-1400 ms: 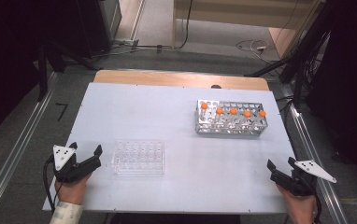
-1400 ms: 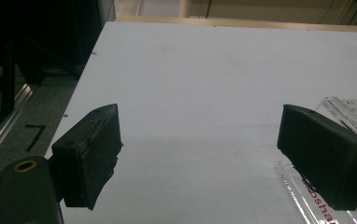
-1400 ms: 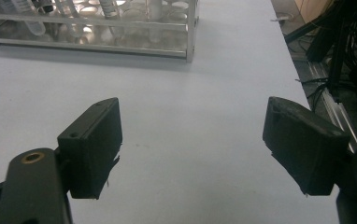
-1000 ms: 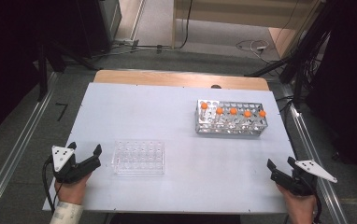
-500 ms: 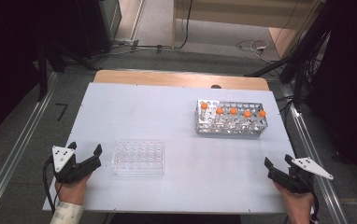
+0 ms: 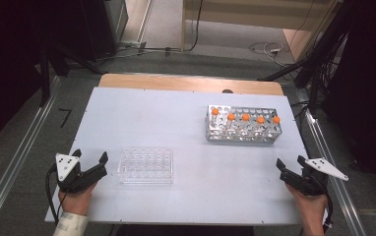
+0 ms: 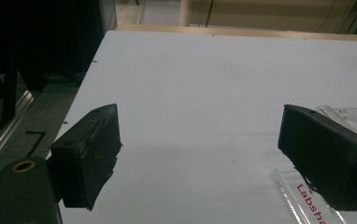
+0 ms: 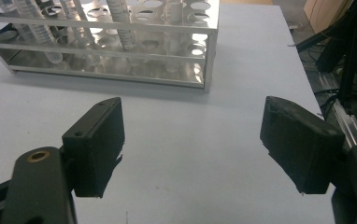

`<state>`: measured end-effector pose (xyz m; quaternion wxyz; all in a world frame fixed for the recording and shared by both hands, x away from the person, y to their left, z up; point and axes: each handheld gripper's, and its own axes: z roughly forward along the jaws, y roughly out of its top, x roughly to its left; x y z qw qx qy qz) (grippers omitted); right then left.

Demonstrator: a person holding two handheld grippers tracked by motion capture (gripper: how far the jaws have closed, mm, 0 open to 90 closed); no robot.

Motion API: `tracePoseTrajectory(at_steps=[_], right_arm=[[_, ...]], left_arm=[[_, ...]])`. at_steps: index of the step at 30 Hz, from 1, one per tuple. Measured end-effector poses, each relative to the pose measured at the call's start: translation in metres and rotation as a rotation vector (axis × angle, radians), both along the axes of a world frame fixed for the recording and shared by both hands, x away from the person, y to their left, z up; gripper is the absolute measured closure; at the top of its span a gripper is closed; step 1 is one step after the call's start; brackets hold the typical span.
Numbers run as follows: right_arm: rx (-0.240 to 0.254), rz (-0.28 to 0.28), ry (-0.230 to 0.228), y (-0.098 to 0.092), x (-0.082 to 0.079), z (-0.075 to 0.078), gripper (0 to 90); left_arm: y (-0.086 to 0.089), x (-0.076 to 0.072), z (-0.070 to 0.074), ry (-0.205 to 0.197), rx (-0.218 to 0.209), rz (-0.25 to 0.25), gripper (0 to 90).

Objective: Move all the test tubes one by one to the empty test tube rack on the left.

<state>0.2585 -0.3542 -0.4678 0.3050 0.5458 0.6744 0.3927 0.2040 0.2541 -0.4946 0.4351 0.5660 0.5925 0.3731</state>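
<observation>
Lying just right of left gripper (image 6: pixel 88 159) — clear plate (image 6: pixel 146 166), jaws apart.

A pale table (image 6: pixel 141 113) carries a clear plate (image 6: pixel 146 166) and a metal rack (image 6: pixel 241 132).

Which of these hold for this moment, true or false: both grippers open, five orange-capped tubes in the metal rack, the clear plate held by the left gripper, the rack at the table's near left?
1. Both the left gripper and the right gripper are open. True.
2. The metal rack holds five orange-capped tubes. True.
3. The left gripper grips the clear plate. False: the plate lies on the table, beside the open jaws.
4. The rack stands at the near left. False: it stands far right.
</observation>
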Motion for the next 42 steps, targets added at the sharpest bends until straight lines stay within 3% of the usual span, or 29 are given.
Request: tracePoseTrajectory(at_steps=[29,42], right_arm=[[-0.008,0.037,-0.004,0.019,0.045,0.007,23.1],[0.014,0.038,-0.008,0.023,0.061,0.012,27.4]], left_arm=[[0.000,0.000,0.000,-0.004,-0.003,-0.003,13.3],[-0.001,0.001,0.000,-0.002,-0.003,-0.004,13.3]])
